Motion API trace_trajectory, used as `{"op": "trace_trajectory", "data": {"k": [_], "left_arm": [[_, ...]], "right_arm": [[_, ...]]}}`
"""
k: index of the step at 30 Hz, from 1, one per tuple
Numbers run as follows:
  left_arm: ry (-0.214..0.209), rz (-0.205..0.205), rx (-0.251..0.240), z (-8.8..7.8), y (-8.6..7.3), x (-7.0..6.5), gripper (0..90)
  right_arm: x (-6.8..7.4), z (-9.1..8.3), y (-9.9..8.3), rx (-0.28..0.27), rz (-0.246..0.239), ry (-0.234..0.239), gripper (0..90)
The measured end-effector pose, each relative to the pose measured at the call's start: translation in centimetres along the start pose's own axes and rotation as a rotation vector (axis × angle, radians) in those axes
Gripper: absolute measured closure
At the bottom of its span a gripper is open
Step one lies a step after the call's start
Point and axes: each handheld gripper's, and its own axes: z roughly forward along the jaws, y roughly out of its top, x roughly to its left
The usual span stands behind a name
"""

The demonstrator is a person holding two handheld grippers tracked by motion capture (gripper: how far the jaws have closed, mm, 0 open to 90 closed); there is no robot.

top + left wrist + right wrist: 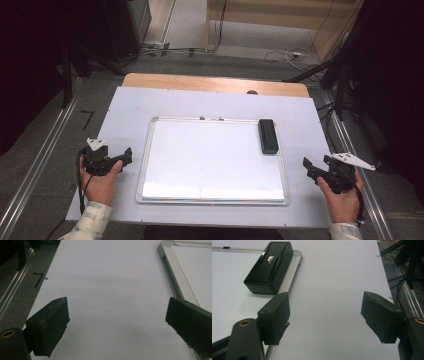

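The right gripper (325,315), jaws spread, could push the eraser (269,267) off the whiteboard's (210,155) right edge when reaching.

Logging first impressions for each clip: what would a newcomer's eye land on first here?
Probably the whiteboard, lying flat in the middle of the table with its surface wiped blank. Next, the black eraser resting on the board's far right corner. The left hand-held gripper and right hand-held gripper sit open on either side of the board, holding nothing.
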Motion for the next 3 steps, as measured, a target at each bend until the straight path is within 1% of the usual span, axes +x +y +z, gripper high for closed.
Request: {"op": "trace_trajectory", "data": {"k": [3], "left_arm": [[-0.001,-0.001,0.000,0.00,0.00,-0.01,5.2]], "right_arm": [[-0.41,0.17,-0.10,0.001,0.006,-0.009,21.8]]}}
